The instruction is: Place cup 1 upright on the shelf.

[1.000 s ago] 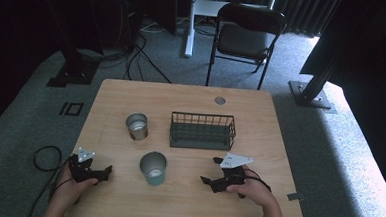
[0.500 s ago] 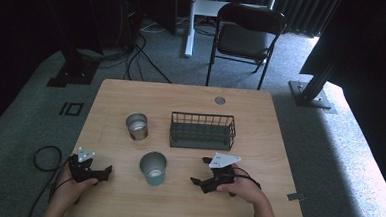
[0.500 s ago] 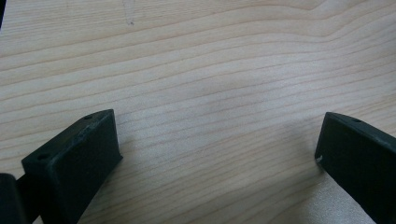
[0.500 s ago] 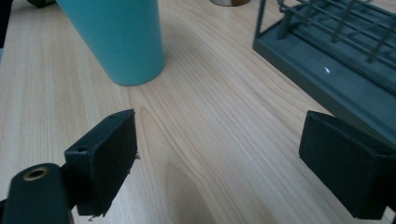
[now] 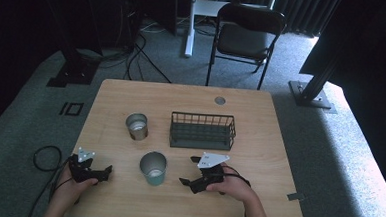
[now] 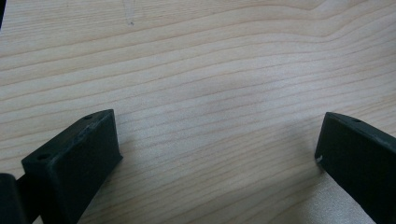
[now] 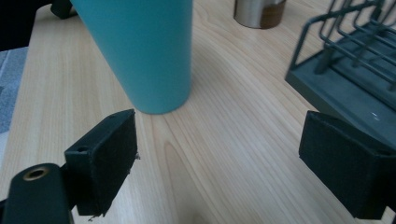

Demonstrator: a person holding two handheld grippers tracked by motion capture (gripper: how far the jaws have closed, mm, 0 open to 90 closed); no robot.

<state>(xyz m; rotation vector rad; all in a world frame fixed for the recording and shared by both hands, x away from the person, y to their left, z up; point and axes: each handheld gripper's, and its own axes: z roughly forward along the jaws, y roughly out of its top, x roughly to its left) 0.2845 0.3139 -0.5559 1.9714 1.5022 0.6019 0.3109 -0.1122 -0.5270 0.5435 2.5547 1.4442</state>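
A teal cup (image 5: 153,167) stands upright near the table's front middle. Just right of it, my right gripper (image 5: 186,171) is open and points left at the cup. In the right gripper view the teal cup (image 7: 140,51) rises ahead and to the left of my open right gripper (image 7: 219,140), apart from both jaws. A steel cup (image 5: 137,126) stands farther back on the left, with a dark wire basket (image 5: 202,130) to its right. My left gripper (image 5: 106,171) rests at the front left, and the left gripper (image 6: 215,135) is open over bare wood.
The wooden table (image 5: 258,157) has a round grommet hole (image 5: 220,100) near its far edge. A folding chair (image 5: 247,34) stands beyond the table. A cable (image 5: 43,155) loops on the carpet at the left. The wire basket (image 7: 355,60) lies close on the right jaw's side.
My right gripper has moved left across the table toward the teal cup. The left gripper and the cups have stayed put.
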